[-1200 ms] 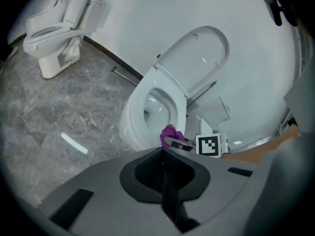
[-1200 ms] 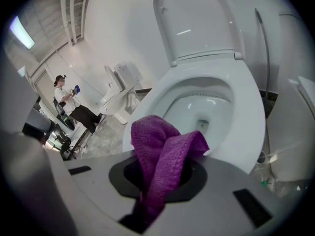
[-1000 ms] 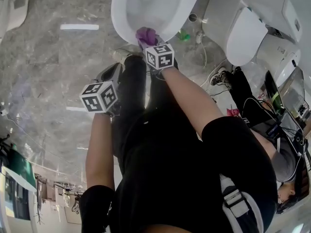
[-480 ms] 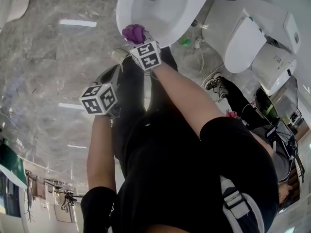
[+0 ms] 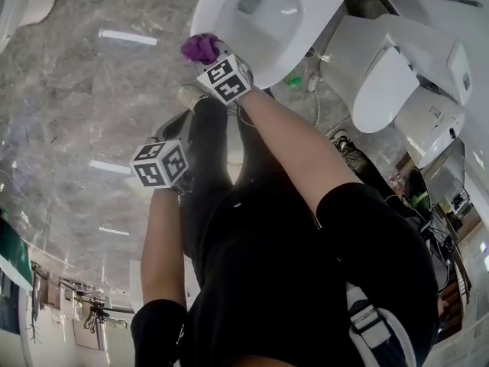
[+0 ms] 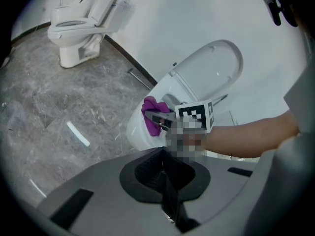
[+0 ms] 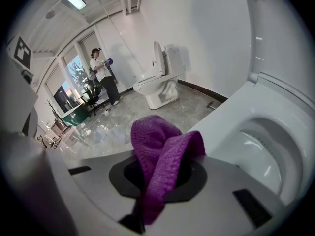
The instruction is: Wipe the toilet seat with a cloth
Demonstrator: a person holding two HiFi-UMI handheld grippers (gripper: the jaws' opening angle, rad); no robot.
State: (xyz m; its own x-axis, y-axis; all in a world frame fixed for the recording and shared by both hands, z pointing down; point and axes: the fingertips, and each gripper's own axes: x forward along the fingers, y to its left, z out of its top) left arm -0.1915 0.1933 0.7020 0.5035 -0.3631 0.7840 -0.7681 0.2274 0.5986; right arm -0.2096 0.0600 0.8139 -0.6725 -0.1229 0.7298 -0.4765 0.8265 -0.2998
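Nearest to us, the left gripper (image 6: pixel 165 182) hangs by our left leg over the floor (image 5: pixel 72 90), well apart from the toilet. Its jaws are pressed together with nothing between them. We judge it is parked there to stay out of the working hand's way, since one cloth needs only one gripper.

Further out, our right arm reaches forward and down, and the right gripper (image 5: pixel 209 55) is clamped on the cloth (image 7: pixel 160 151). The purple fabric is pinched at a fold, so a thick bunch sticks out past the jaws. That puts soft cloth, not hard fingers, against the porcelain.

The bunch sits at the front edge of the seat (image 7: pixel 224 127), toward the left side in the head view, right over the outer lip. We cannot tell whether it is pressing on the surface or just beside it. The gripper is tilted, which seems to suit following the rim's curve.

Beyond it, the bowl (image 5: pixel 260 21) lies open and the lid (image 6: pixel 211 70) stands raised, leaving the seat free to wipe. Most of the ring looks yet to be covered.

Far off, a second toilet (image 7: pixel 157 82) stands by the wall, with a person (image 7: pixel 101 75) near the window.
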